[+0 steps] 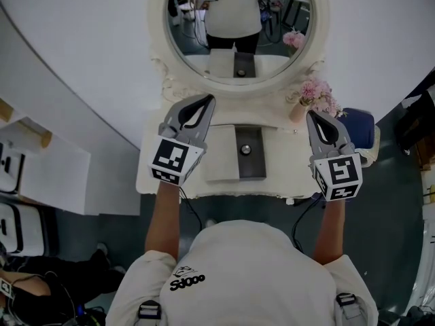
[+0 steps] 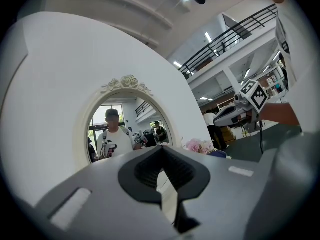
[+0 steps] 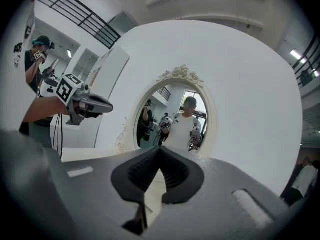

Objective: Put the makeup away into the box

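A white vanity table (image 1: 280,163) stands below an oval mirror (image 1: 239,29). On the table's middle lies a dark oblong box (image 1: 250,161) with a small round item (image 1: 245,149) in it; I cannot tell what the item is. A pale flat panel (image 1: 223,156) lies against the box's left side. My left gripper (image 1: 209,100) hovers over the table left of the box, shut and empty (image 2: 161,149). My right gripper (image 1: 311,115) hovers to the box's right, also shut with nothing in it (image 3: 161,150). Both point level at the mirror.
Pink flowers (image 1: 318,95) in a small vase stand at the table's back right, close to the right gripper's tip. A blue stool (image 1: 359,129) sits right of the table. White furniture (image 1: 47,172) stands at the left. The mirror's ornate frame (image 2: 127,82) rises straight ahead.
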`<state>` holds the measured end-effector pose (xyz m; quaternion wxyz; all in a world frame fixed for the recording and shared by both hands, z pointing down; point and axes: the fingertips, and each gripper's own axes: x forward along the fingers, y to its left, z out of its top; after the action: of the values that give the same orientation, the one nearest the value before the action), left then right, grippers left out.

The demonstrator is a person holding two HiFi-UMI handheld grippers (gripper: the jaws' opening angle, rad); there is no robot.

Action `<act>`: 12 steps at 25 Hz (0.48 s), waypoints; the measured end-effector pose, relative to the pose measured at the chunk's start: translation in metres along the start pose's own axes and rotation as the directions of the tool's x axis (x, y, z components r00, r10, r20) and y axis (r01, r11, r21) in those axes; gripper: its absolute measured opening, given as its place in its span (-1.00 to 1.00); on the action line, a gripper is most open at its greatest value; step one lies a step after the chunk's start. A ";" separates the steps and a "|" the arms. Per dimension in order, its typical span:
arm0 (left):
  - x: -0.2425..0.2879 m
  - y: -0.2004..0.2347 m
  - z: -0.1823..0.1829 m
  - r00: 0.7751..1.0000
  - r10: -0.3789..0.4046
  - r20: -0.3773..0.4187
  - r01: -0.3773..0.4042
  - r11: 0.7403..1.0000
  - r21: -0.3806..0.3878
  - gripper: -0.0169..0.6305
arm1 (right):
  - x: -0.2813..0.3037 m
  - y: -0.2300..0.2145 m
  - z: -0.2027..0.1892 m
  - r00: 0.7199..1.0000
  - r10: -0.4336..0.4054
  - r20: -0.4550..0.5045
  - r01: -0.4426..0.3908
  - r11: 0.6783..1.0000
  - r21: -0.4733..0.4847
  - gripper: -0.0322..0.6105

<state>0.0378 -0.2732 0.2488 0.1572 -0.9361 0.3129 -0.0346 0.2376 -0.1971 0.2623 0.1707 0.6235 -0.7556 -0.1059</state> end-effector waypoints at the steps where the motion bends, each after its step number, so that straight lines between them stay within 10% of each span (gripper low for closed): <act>1: -0.001 -0.001 -0.002 1.000 -0.003 -0.008 0.003 1.000 -0.003 -0.90 | 0.000 0.001 -0.001 1.000 0.002 -0.001 -0.002 1.000 0.001 -0.89; 12: -0.009 -0.009 -0.003 1.000 -0.010 -0.005 0.010 1.000 -0.002 -0.90 | -0.004 0.014 -0.007 0.999 0.023 -0.027 -0.024 1.000 -0.007 -0.89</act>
<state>0.0350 -0.2620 0.2549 0.1551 -0.9377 0.3086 -0.0372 0.2279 -0.1904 0.2731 0.1842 0.6153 -0.7601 -0.0984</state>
